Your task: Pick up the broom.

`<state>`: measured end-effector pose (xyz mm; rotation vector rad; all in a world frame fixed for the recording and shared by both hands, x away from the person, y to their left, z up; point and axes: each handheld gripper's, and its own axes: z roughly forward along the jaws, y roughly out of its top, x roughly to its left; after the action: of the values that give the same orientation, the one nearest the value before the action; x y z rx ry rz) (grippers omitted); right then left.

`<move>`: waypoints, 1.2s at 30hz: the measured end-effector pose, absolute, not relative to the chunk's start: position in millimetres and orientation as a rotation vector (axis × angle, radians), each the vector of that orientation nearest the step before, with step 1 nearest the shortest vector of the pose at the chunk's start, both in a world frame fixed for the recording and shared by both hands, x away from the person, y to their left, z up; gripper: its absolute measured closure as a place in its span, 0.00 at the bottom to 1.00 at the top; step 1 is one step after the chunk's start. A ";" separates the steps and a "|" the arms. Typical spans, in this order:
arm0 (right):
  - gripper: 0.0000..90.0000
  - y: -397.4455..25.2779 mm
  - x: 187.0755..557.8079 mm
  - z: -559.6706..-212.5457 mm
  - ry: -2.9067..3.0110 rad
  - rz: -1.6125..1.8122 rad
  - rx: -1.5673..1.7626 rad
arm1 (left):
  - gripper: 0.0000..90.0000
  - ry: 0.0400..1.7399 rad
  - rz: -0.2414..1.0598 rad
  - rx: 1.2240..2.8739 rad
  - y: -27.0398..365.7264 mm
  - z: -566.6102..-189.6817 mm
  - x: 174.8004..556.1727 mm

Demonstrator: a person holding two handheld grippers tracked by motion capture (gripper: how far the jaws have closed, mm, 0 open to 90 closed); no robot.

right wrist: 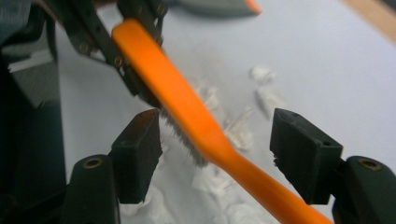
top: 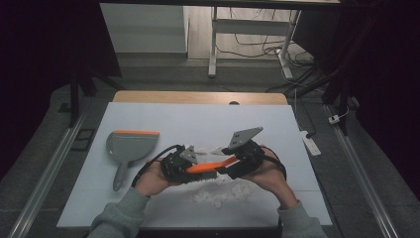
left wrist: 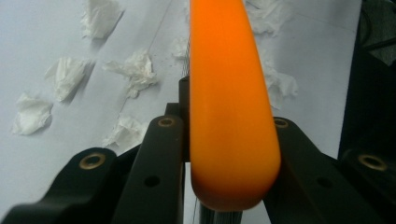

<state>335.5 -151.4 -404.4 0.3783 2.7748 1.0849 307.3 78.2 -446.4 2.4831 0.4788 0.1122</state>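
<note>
Left of the orange brush (top: 210,166), a grey dustpan (top: 130,147) with an orange lip lies flat on the white table (top: 163,124), well apart from it. The left hand (top: 151,182) comes up from the near edge of the table, its left gripper (top: 184,168) pointing right with its jaws clamped on one end of the brush. The brush hangs above the table, between the two grippers, over scraps of white tissue (top: 220,192). The right hand (top: 270,173) angles inward to the brush, and the right gripper (top: 229,168) has its jaws spread wide on either side of the handle without touching it.

The left gripper view shows the orange back (left wrist: 229,107) pinched between the black jaws and tissue scraps (left wrist: 135,70) scattered beyond. The right gripper view shows the grey bristles (right wrist: 180,137) under the brush (right wrist: 187,109) and the left gripper (right wrist: 123,46) gripping its far end.
</note>
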 end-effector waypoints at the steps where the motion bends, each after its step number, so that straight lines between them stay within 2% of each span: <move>1: 0.37 -149.5 335.3 -406.7 2.790 1.063 0.364 | 0.85 0.480 0.109 2.480 77.6 -445.9 306.2; 8: 0.42 -139.4 335.4 -420.0 2.895 0.944 0.281 | 0.86 0.424 0.091 2.496 71.9 -444.0 301.7; 10: 0.52 -135.7 333.3 -425.9 2.931 0.873 0.224 | 0.86 0.407 0.081 2.495 71.1 -443.5 300.7; 11: 0.52 -135.7 333.3 -425.9 2.931 0.873 0.224 | 0.86 0.398 0.077 2.499 70.9 -443.3 300.5; 13: 0.63 -133.8 332.0 -430.0 2.941 0.835 0.176 | 0.86 0.388 0.069 2.501 70.9 -443.2 300.3; 15: 0.69 -134.1 332.2 -432.1 2.945 0.830 0.139 | 0.86 0.385 0.069 2.507 70.5 -443.6 300.4; 23: 0.74 -133.8 329.6 -432.9 2.956 0.817 0.092 | 0.83 0.365 0.065 2.476 75.7 -447.5 305.6; 25: 0.75 -134.4 332.6 -433.0 2.942 0.803 0.128 | 0.69 0.417 0.127 2.447 78.9 -449.7 306.8; 26: 0.75 -134.4 332.6 -433.0 2.942 0.803 0.128 | 0.69 0.442 0.168 2.439 80.8 -450.2 307.4; 27: 0.76 -137.4 336.9 -433.3 2.937 0.813 0.179 | 0.53 0.477 0.216 2.428 82.5 -450.3 307.6; 28: 0.76 -137.4 336.9 -433.3 2.937 0.813 0.179 | 0.53 0.516 0.261 2.411 84.3 -450.0 307.8; 30: 0.76 -142.3 341.4 -432.1 2.912 0.839 0.239 | 0.39 0.567 0.303 2.378 88.7 -448.1 308.6; 36: 0.76 -150.3 346.7 -426.2 2.869 0.889 0.324 | 0.33 0.667 0.415 2.294 107.4 -446.4 297.5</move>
<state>346.7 -150.3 -426.2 0.3239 2.8694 0.8889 297.5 107.4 -446.4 2.2939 0.6671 0.4147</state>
